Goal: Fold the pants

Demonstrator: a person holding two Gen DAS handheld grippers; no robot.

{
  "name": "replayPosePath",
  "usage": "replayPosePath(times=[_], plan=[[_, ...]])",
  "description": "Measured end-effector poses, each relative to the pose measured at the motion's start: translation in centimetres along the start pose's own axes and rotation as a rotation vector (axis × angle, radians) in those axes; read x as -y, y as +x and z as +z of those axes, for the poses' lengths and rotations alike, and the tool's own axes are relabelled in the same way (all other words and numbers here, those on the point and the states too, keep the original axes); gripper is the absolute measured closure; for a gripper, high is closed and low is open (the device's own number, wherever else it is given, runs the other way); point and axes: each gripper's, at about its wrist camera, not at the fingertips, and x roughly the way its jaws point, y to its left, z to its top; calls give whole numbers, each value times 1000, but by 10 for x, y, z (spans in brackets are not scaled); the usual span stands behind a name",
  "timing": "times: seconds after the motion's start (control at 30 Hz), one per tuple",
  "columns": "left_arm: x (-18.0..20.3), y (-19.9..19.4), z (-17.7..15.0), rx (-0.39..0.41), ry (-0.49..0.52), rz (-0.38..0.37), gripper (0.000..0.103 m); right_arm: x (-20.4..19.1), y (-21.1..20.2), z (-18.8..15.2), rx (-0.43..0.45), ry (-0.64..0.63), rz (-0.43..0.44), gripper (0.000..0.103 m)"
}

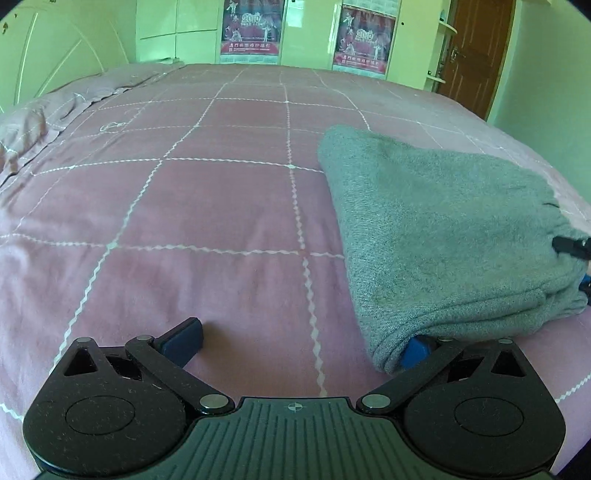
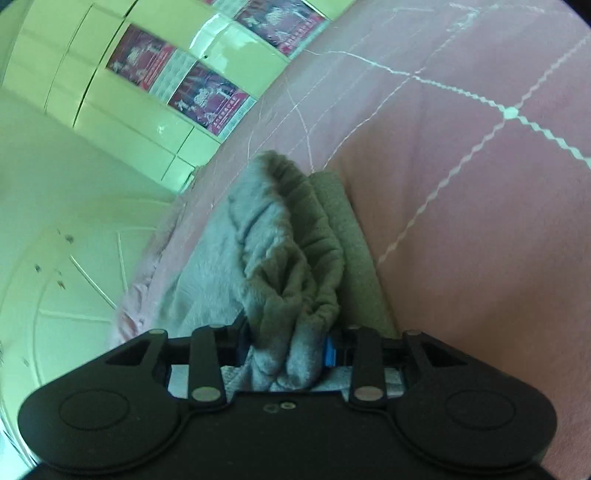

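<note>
The grey pants point(image 1: 443, 236) lie folded into a thick bundle on the pink bed, at the right of the left wrist view. My left gripper point(image 1: 303, 343) is open at the bundle's near left corner. Its right finger point(image 1: 415, 350) is tucked under the fabric edge and its left finger point(image 1: 184, 339) rests on the bedspread. My right gripper point(image 2: 286, 347) is shut on the gathered waistband end of the pants point(image 2: 291, 258). It also shows at the right edge of the left wrist view point(image 1: 574, 254).
The pink bedspread point(image 1: 207, 206) with a white grid pattern spreads wide to the left. A pink pillow point(image 1: 26, 129) lies at the far left. A wardrobe with posters point(image 1: 255, 29) and a brown door point(image 1: 476, 48) stand beyond the bed.
</note>
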Motion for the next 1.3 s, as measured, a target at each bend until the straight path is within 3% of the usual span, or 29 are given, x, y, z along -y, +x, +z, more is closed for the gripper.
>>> replayPosePath(times=[0.07,0.23,0.3,0.33,0.43,0.57,0.67,0.73,0.8,0.9,1.03,1.17,1.23,1.3], plan=[[-1,-1,1,-3,-5,-8,0,-14,-2,-3,23,-70,-4,74],[-6,-7,3,26,-9,-36,0,-19,-19,2,126,-90,84,75],[-3,-2,4,13,18,-29,0,-12,-14,3,102,-80,16,75],[-1,2,5,0,39,-19,0,2,-3,2,43,-37,-41,73],[1,4,8,-13,64,-21,0,26,-2,6,10,72,40,71],[-4,0,8,-18,54,-46,0,10,-24,7,80,-64,-39,65],[-3,-3,7,-24,65,-41,0,-13,-49,-1,221,-213,-120,61],[-3,-5,8,-27,68,-38,0,-34,-50,-1,265,-302,-66,50],[-3,-7,8,-37,68,-40,0,-52,-47,-3,268,-367,-1,44],[-8,-18,8,-33,50,-68,0,-68,-31,-10,209,-460,8,43],[-21,-30,8,1,-35,-88,0,-61,-7,-31,49,-573,-180,41],[-35,-22,13,-10,-132,-81,0,-76,-14,-39,35,-675,-201,42],[-40,-16,16,4,-167,-72,0,-85,-25,-34,91,-668,-141,40],[-39,-9,25,37,-150,-45,0,-92,-28,-23,151,-667,-129,31]])
